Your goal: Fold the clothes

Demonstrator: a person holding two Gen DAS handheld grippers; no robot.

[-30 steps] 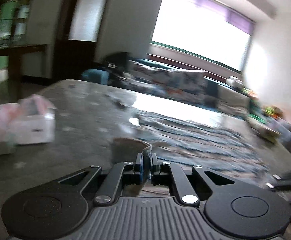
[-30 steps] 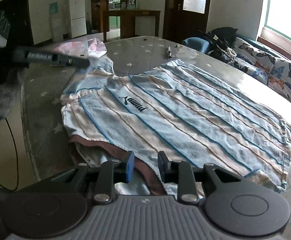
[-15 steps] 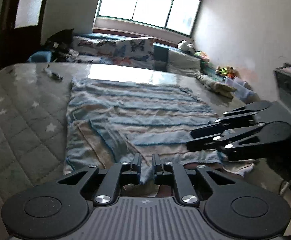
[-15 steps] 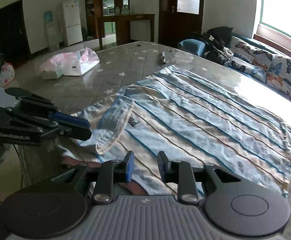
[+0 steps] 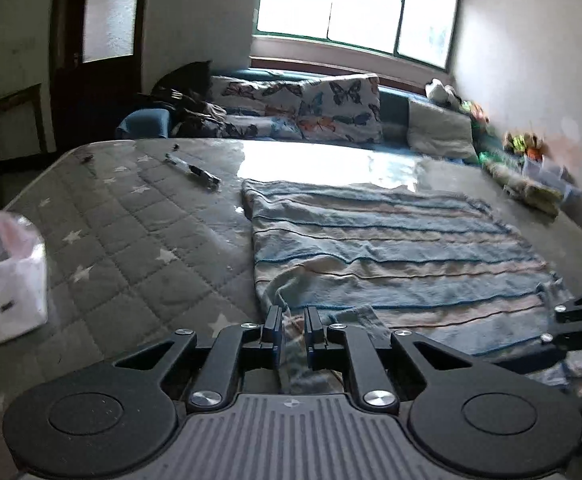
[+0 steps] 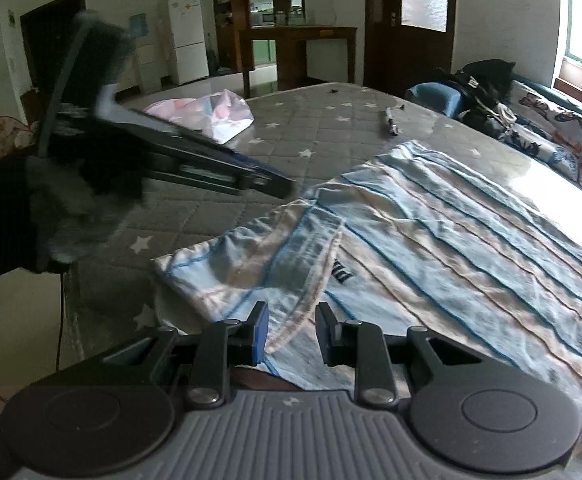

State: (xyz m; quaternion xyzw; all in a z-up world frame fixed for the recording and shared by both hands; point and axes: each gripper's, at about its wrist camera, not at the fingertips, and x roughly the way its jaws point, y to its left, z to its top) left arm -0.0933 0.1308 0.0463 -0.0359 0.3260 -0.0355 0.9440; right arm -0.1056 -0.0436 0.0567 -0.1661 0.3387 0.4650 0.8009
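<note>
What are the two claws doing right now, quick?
Left claw: closed, pinching a fold of the striped T-shirt.
Right claw: open, holding nothing, with the shirt's edge lying between its fingers.

Left gripper point(image 5: 293, 330) nearly closed, pinching a fold of the striped shirt point(image 5: 391, 256) spread on the star-quilted mattress point(image 5: 131, 232); pen point(image 5: 193, 171) far-left, white bag point(image 5: 7, 280) at left edge.

Left gripper point(image 5: 293, 330) black, two round discs behind the claw, silver screws on the link arms, grey ribbed plate between, right gripper point(image 6: 291, 334) the same, blue pads point(image 6: 259, 334) on fingers, dark fuzzy glove point(image 6: 71, 216), thin black cable point(image 6: 61, 320) beneath
</note>
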